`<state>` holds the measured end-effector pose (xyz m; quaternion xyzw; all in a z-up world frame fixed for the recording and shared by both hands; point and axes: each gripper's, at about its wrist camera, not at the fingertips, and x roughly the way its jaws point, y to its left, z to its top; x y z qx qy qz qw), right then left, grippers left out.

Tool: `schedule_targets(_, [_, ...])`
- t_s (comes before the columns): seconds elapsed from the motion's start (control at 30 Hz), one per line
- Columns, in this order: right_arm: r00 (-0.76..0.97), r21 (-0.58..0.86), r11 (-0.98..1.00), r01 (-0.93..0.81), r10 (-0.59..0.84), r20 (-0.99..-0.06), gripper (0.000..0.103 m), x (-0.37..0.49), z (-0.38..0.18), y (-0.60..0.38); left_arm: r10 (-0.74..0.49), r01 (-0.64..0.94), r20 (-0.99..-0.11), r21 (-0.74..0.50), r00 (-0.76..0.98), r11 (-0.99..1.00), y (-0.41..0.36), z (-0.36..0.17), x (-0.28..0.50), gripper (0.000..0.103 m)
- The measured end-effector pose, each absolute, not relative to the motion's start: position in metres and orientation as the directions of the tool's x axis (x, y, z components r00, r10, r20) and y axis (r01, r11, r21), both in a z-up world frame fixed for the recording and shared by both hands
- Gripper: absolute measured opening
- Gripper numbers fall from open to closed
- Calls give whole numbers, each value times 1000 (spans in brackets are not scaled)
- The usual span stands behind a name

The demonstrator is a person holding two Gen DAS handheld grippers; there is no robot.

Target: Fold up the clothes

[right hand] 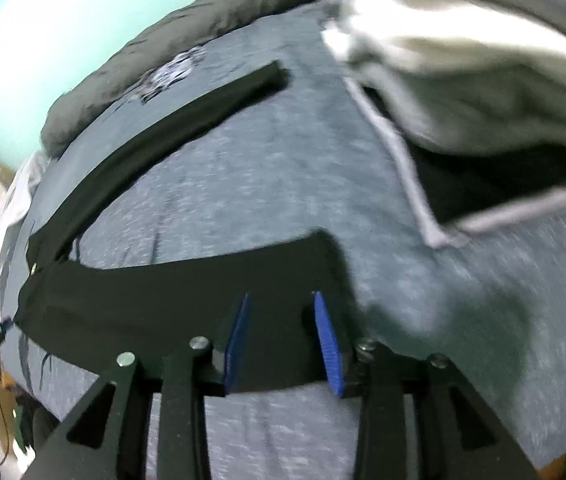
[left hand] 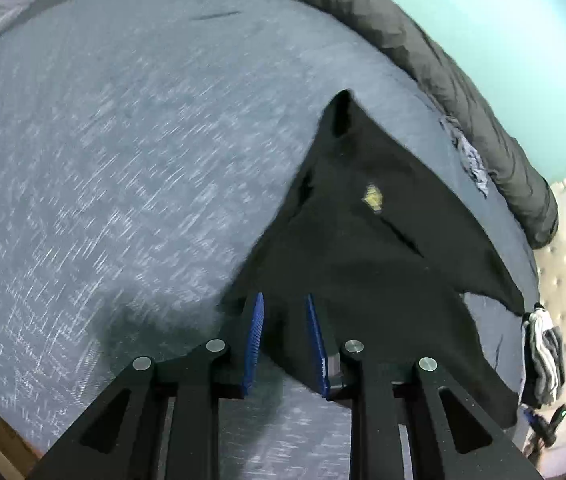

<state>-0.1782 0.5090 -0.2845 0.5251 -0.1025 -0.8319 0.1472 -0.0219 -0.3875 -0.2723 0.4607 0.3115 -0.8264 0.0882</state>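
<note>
Left fingers: left gripper (left hand: 283, 340) partly open over the near edge of the black garment (left hand: 383, 232); pads flank the cloth without pinching it.
Right fingers: right gripper (right hand: 283, 340) partly open, straddling a dark end of the same garment (right hand: 183, 300), not clamped.
Garment lie: it spreads away from both hands, long axis running across between them; each hand sits at one end.
Surface: grey bed cover (left hand: 123, 160).
Room: dark rolled blanket (left hand: 443, 72) along the far edge, pale clothing (right hand: 463, 60) to the right, teal wall (left hand: 503, 20) behind.
</note>
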Motion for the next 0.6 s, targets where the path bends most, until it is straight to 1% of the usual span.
schedule_targets(0.07, [-390,321,-929,183,-369,-844,36,-186,-283,485,145,407,-808,-432,-571,-805,-370,-265,-31,29])
schedule_targets(0.27, [-332,313,-887,339,-424,-842,36,-201,-280,400,171,323,-770,-443,-614,-836,-311,-257,-57,30])
schedule_targets(0.43, [-269,311,-834,456,-463,-844,36,-203,-289,325,224,275,-746,-482,-627,-832,-256,-277,-73,30])
schedule_targets(0.6, [-196,271,-783,560,-443,-875,36,-201,-311,258,239,249,-745,-478,-623,-842,-216,-306,-82,30])
